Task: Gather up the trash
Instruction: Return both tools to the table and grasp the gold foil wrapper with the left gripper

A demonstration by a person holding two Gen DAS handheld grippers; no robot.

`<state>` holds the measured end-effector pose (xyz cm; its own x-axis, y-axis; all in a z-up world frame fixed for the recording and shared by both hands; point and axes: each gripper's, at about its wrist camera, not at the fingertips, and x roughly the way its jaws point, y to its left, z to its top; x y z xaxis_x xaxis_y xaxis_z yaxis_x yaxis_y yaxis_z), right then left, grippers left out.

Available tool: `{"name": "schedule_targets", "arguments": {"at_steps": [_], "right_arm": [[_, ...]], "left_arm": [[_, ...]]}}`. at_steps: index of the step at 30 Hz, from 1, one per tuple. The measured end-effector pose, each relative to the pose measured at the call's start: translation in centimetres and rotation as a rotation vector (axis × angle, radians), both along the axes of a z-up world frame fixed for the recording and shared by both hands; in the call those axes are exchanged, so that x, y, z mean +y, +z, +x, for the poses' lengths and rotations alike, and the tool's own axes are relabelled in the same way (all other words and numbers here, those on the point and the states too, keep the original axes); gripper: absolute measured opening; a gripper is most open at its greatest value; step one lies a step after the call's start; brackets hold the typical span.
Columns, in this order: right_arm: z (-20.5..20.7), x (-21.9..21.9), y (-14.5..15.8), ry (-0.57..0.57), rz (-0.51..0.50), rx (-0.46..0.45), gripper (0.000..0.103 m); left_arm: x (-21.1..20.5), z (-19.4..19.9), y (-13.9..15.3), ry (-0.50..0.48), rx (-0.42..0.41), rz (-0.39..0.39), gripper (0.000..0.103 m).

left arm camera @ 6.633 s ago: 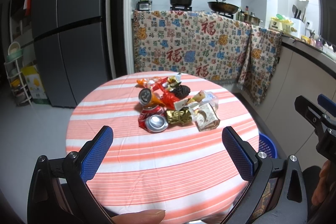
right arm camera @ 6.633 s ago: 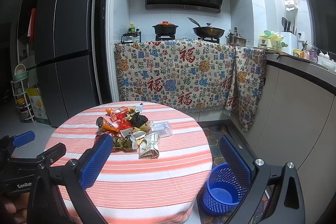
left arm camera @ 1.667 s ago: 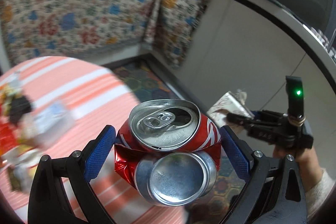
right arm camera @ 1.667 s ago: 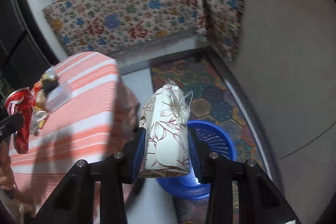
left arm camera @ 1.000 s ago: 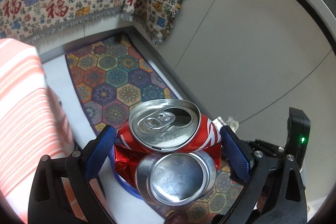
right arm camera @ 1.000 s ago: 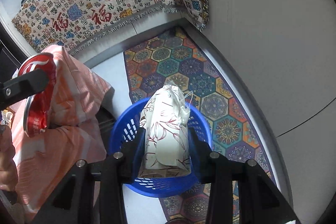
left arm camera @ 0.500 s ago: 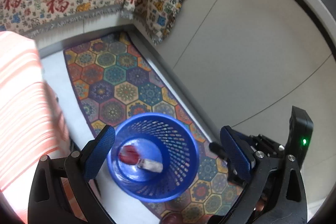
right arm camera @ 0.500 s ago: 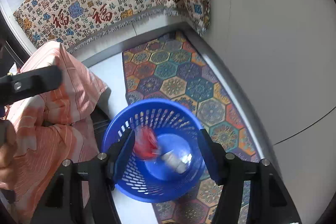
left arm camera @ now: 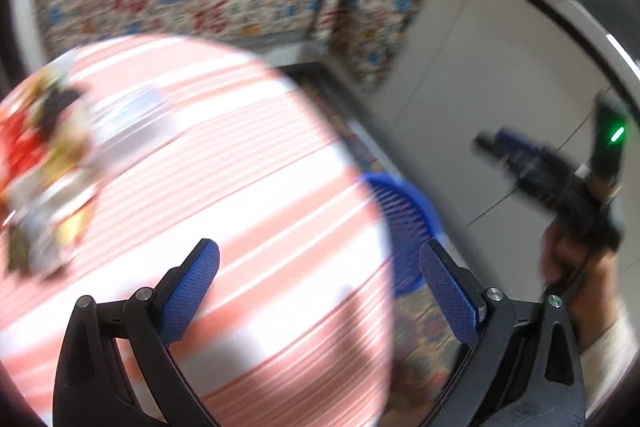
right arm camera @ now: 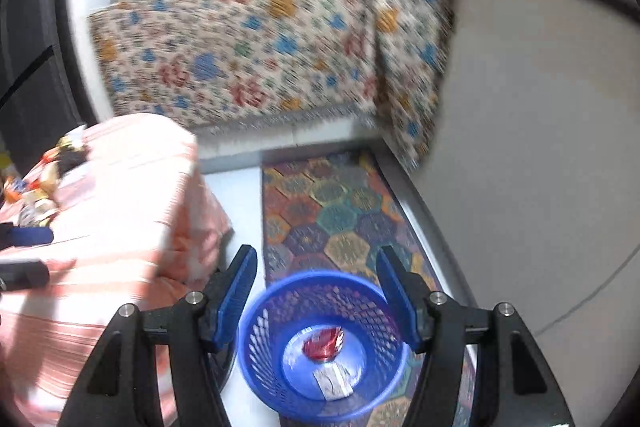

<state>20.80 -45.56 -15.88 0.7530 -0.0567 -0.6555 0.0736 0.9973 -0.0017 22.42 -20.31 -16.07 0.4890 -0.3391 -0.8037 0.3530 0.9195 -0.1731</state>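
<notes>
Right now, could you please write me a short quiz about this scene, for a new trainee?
1. True or false: the blue basket is empty.
2. Which is between the fingers of the left gripper? A) a can B) nothing C) a wrapper
3. Fill in: the remaining trash pile lies on the ____ tablecloth.

Key:
1. False: a crushed red can and a pale packet lie inside.
2. B
3. striped
</notes>
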Motion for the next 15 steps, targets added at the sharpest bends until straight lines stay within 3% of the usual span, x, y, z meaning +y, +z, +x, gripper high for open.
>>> {"name": "schedule_targets", "arguments": {"at_steps": [5, 9, 15], "right_arm": [[-1.0, 7.1, 2.4, 0.145, 0.024, -0.053, 0.068], [-1.2, 14.0, 2.3, 0.298, 0.042, -0.001, 0.069], [-0.3, 23.5, -0.3, 0.487, 0.034, 0.127, 0.069]], "left_arm": [[7.6, -2.5, -2.0, 0.077, 0.018, 0.128, 0.100], [12.8, -2.8, -2.8, 0.148, 0.005, 0.201, 0.100], [19.5, -0.6, -3.3, 0.277, -0.025, 0.222, 0.100]]}}
